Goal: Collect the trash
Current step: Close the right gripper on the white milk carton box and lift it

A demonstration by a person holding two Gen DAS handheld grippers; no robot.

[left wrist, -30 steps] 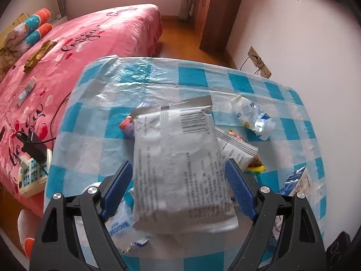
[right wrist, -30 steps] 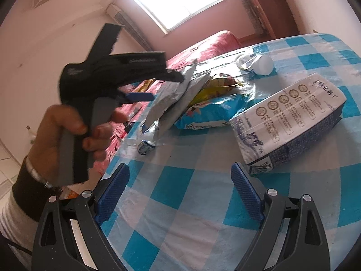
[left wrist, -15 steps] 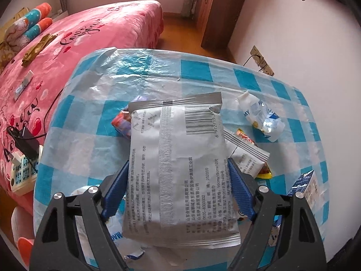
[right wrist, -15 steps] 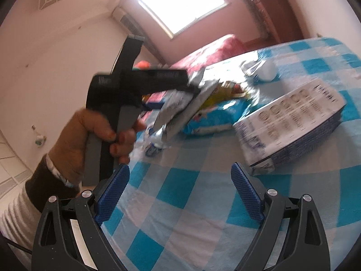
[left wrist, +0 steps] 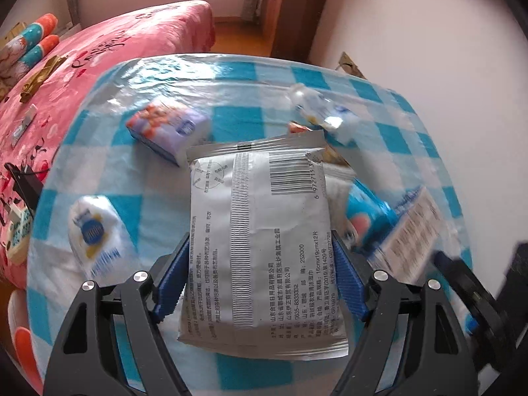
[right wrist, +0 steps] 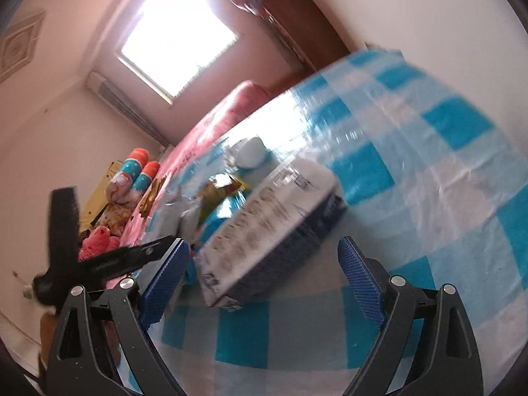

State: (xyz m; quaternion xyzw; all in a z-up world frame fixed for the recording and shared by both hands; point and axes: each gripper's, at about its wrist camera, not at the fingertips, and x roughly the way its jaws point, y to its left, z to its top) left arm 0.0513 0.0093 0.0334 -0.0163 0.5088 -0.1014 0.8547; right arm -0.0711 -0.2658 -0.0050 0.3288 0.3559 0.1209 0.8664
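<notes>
My left gripper (left wrist: 260,283) is shut on a silver foil packet (left wrist: 260,241) with a barcode and holds it above the blue-checked table (left wrist: 231,115). On the table lie a purple and orange wrapper (left wrist: 168,127), a white tissue pack (left wrist: 95,231), a crumpled clear wrapper (left wrist: 325,112), a blue snack bag (left wrist: 366,214) and a milk carton (left wrist: 415,217). My right gripper (right wrist: 260,274) is open, with the blurred milk carton (right wrist: 270,217) lying just ahead between its fingers.
A pink bed (left wrist: 99,52) stands left of the table, with rolled pillows (left wrist: 29,39). A wooden wardrobe (left wrist: 290,6) and a wall socket (left wrist: 349,66) are behind it. The left gripper's handle (right wrist: 66,231) shows at the left of the right wrist view.
My left gripper has lifted the silver packet up and back, uncovering the purple wrapper and tissue pack. My right gripper has moved closer to the milk carton.
</notes>
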